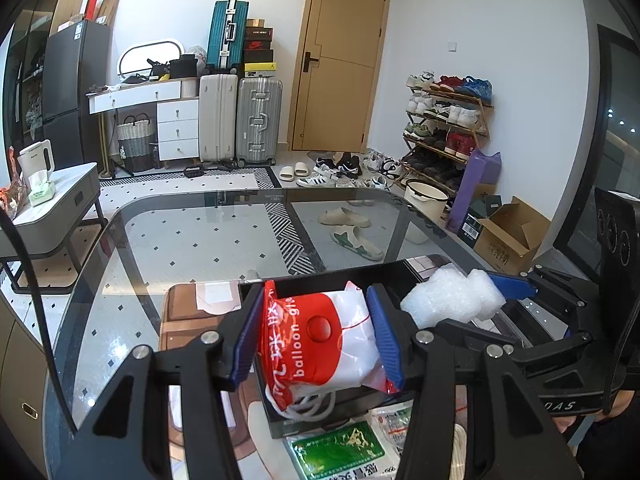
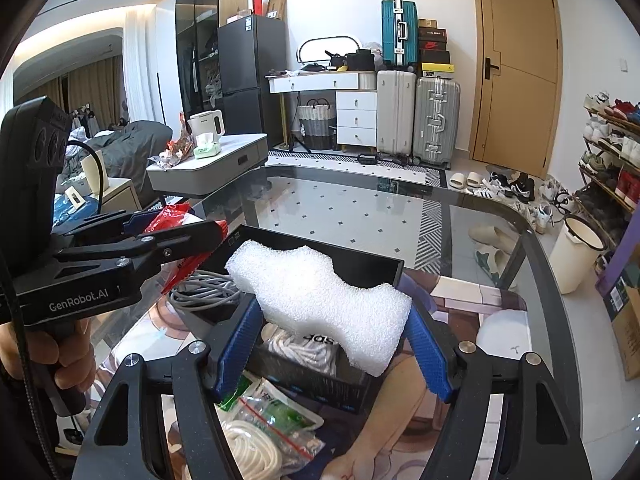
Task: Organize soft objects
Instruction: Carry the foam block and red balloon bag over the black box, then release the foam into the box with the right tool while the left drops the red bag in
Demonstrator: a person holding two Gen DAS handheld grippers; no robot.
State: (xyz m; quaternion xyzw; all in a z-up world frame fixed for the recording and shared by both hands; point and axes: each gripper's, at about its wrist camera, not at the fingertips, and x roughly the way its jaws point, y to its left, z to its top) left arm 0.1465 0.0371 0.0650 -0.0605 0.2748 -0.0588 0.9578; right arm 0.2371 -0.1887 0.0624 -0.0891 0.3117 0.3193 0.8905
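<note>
A glass table [image 1: 192,240] fills both views, with a black box [image 1: 312,284] set on it. In the left wrist view, the left gripper [image 1: 316,336] is clenched on a red-and-white packet [image 1: 320,336], which is held between the blue pads [image 1: 382,332] above the box. A white cord [image 1: 308,404] hangs from under the packet. A green packet [image 1: 340,446] lies on the table in front of the box. To the right, the right gripper [image 1: 508,284] is seen with a white foam piece [image 1: 452,300] in it. In the right wrist view, the left gripper [image 2: 176,228] is seen at far left with the packet [image 2: 168,216]. A grey cable [image 2: 204,292] lies in the box [image 2: 360,264]. The right gripper [image 2: 332,340] is closed on the foam [image 2: 320,300], which is held over the box.
</note>
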